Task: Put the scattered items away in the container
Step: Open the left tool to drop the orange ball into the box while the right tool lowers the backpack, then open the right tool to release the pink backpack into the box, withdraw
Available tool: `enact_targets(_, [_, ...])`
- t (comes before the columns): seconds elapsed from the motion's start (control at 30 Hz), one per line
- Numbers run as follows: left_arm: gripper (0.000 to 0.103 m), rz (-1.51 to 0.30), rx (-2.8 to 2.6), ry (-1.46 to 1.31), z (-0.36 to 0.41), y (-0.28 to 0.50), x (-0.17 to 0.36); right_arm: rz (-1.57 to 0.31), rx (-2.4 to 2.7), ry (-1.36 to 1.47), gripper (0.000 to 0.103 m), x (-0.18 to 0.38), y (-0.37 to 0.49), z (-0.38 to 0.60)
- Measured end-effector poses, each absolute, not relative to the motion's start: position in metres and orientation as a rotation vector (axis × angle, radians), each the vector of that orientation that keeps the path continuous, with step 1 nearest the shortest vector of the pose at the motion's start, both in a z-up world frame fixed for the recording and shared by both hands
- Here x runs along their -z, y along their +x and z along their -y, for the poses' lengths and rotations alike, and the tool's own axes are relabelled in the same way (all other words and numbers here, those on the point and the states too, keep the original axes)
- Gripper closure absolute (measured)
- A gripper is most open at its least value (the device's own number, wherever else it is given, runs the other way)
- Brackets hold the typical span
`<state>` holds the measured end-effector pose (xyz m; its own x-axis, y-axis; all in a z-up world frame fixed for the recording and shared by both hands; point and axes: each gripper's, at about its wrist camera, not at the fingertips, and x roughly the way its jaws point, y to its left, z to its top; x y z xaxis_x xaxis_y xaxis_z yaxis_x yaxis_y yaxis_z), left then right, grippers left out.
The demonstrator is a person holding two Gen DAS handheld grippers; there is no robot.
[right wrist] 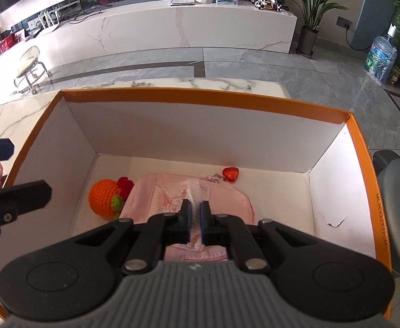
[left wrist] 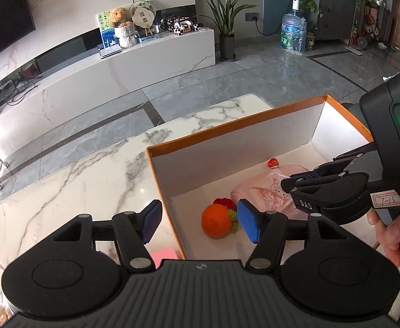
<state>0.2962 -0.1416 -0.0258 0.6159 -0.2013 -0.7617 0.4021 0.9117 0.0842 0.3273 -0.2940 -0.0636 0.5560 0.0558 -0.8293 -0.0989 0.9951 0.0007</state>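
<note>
Right gripper [right wrist: 196, 220] is down inside the box [right wrist: 200, 101], fingers nearly closed, pinching a fold of the pink pouch [right wrist: 221, 199] between the blue pads [right wrist: 205, 213]. The pouch lies flat on the box floor, its long axis running away from the fingers toward the far wall, the red heart charm [right wrist: 230, 174] at its far end, just ahead and right of the fingertips. Left of the fingers, the orange crochet ball [right wrist: 104, 195] sits touching the pouch's edge, a red crochet piece [right wrist: 125, 184] tucked behind it. Left gripper [left wrist: 200, 218] hovers wide open, holding nothing, straddling the box's near-left wall: one finger [left wrist: 152, 217] outside over the marble table [left wrist: 77, 175], the other [left wrist: 249, 220] inside, just right of the ball.
</note>
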Motion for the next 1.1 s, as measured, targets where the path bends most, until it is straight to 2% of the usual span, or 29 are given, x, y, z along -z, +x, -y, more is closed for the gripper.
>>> enact_targets(0.27, [0.032, -0.891, 0.368, 0.23, 0.13, 0.294, 0.037, -1.007, -0.125, -0.105, 0.096, 0.065, 0.329, 0.274])
enact_targets(0.6, [0.053, -0.921, 0.424, 0.207, 0.126, 0.289, 0.048, -1.024, -0.107, -0.054, 0.096, 0.066, 0.343, 0.262])
enact_targets(0.67, [0.053, -0.917, 0.42, 0.215, 0.127, 0.288, 0.05, -1.021, -0.109, -0.064, 0.095, 0.066, 0.342, 0.26])
enact_targets(0.87, [0.054, -0.931, 0.408, 0.197, 0.127, 0.288, 0.053, -1.024, -0.111, -0.034, 0.09, 0.065, 0.341, 0.263])
enact_targets(1.1, [0.054, -0.937, 0.381, 0.199, 0.128, 0.285, 0.055, -1.0, -0.09, -0.03, 0.072, 0.062, 0.337, 0.263])
